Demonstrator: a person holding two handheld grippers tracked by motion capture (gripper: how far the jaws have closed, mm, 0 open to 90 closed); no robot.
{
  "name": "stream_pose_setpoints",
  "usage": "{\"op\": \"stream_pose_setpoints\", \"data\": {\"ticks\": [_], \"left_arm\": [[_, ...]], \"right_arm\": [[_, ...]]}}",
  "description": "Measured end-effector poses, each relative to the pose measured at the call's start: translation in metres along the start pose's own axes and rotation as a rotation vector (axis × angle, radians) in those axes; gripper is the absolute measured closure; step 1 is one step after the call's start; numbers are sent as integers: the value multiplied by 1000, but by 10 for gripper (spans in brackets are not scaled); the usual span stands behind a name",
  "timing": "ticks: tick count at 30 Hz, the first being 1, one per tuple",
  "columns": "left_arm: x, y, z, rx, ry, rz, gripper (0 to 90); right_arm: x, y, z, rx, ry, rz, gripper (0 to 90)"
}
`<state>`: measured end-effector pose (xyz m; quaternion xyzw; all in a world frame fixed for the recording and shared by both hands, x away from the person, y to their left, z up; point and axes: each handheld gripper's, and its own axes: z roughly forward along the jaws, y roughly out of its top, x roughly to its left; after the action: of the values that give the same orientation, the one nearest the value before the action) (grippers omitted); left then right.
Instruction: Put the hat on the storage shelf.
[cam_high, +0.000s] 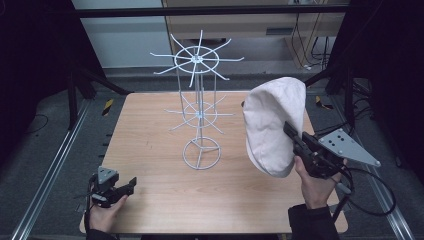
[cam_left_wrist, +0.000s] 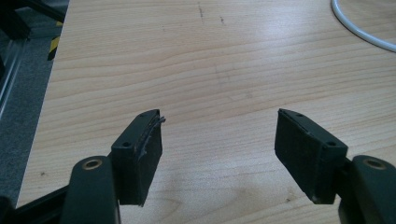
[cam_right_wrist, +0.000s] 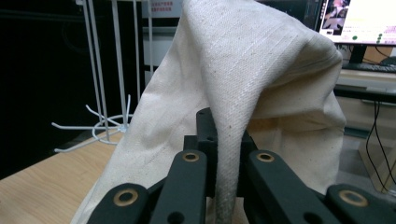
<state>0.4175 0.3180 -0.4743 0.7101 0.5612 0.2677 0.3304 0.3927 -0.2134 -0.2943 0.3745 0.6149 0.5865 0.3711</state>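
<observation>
Cream cloth hat (cam_high: 272, 125): held aloft over the table's (cam_high: 150, 150) right side, its edge pinched between the right gripper's (cam_high: 295, 137) closed jaws. No legible label. White wire rack (cam_high: 200, 112): upright at table centre. Left gripper (cam_left_wrist: 217, 140): jaws wide apart, empty, low over the near-left corner. Monitor (cam_right_wrist: 359, 21) text unreadable.

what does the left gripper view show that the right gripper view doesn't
Left gripper view alone: the left tongs open, their black pads apart over bare wood, and a curved piece of the white wire rack's base ring.

Right gripper view alone: the right tongs shut on a fold of the cream cloth cap, the rack's hooked arms, and a lit monitor.

Shared: the light wooden table.
</observation>
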Motion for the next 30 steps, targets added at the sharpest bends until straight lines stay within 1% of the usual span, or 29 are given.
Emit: {"op": "stream_pose_setpoints", "data": {"ticks": [1, 4, 8, 10, 15, 16, 18, 19, 21, 22, 23, 30], "left_arm": [[0, 0, 0, 0, 0, 0, 320], [0, 0, 0, 0, 1, 1, 320], [0, 0, 0, 1, 2, 3, 320], [0, 0, 0, 1, 2, 3, 320], [0, 0, 0, 0, 2, 4, 320], [0, 0, 0, 1, 3, 4, 320], [0, 0, 0, 2, 3, 5, 320], [0, 0, 0, 3, 3, 5, 320], [0, 0, 1, 2, 2, 5, 320], [0, 0, 1, 2, 2, 5, 320], [0, 0, 1, 2, 2, 5, 320], [0, 0, 0, 3, 2, 5, 320]], "right_arm": [[0, 0, 0, 0, 0, 0, 882], [4, 8, -1, -30, 11, -9, 882], [7, 14, -2, -50, 20, -13, 882], [10, 19, -3, -66, 22, -27, 882], [12, 26, -5, -84, 23, -41, 882], [14, 30, -6, -101, 23, -45, 882], [14, 31, -7, -110, 27, -49, 882], [16, 36, -8, -126, 28, -55, 882], [17, 38, -9, -133, 28, -56, 882], [18, 42, -10, -147, 30, -61, 882], [18, 42, -10, -147, 30, -61, 882], [25, 57, -13, -189, 42, -74, 882]]}}
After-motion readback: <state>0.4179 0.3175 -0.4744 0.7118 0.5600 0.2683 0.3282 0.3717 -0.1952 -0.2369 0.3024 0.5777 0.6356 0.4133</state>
